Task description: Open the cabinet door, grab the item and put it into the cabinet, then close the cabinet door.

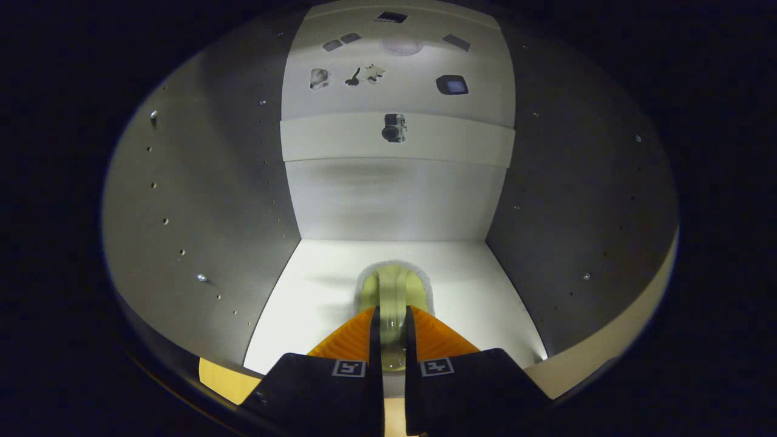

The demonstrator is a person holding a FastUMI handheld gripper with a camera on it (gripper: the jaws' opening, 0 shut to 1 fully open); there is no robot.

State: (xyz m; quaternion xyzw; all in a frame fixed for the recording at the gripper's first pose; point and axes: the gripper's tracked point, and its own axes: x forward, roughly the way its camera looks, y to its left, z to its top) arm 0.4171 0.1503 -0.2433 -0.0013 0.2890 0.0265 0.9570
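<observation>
Nearest to us, the claw (393, 331) is reaching forward into the open cabinet (206, 200), and we are seeing its two fingers (358, 340) drawn close together, pressing on either side of the item (393, 291), a pale yellow-green, glassy-looking thing with a rounded far end. The item is sitting upright between the fingers, and its far end is sticking out just ahead of their tips, low over the cabinet floor (315, 297); whether it is touching that floor we cannot tell. We are looking at a brightly lit white floor, and a soft shadow is ringing the item's far end. Beyond the item, the white back wall (388, 200) is rising from the floor, and a white band (473, 145) is crossing it higher up, carrying a small dark fitting (394, 128) at its middle. Above the band, several small dark shapes (451, 84) are showing, too small for us to tell what they are. On either side, the grey side walls (576, 200) are running back, dotted with rows of small holes.
</observation>
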